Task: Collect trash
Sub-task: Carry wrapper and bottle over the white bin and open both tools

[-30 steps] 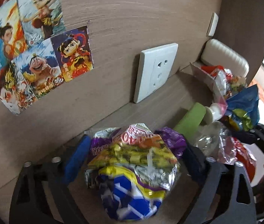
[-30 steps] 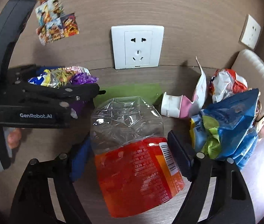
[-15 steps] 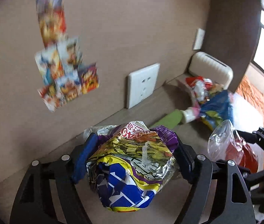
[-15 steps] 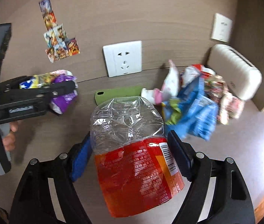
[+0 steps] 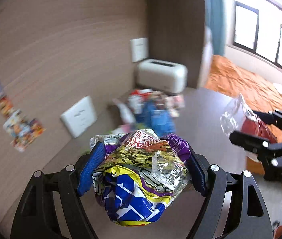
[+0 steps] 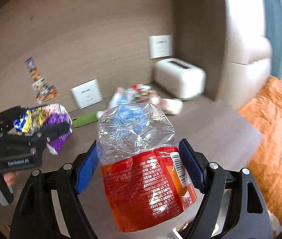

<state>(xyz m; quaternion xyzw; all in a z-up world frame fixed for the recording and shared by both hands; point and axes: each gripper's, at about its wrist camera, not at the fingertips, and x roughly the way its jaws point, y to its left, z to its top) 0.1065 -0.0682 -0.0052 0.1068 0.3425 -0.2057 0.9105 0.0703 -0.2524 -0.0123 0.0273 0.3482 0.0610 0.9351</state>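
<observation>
Left wrist: fingers (image 5: 93, 165) clamp crumpled wrappers (image 5: 141, 175). Right fingers (image 6: 190, 163) clamp crushed bottle (image 6: 142, 159).

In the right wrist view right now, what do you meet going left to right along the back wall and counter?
Sticker strip → wall socket → green case → pile of wrappers → white toaster → orange bedspread.
</observation>
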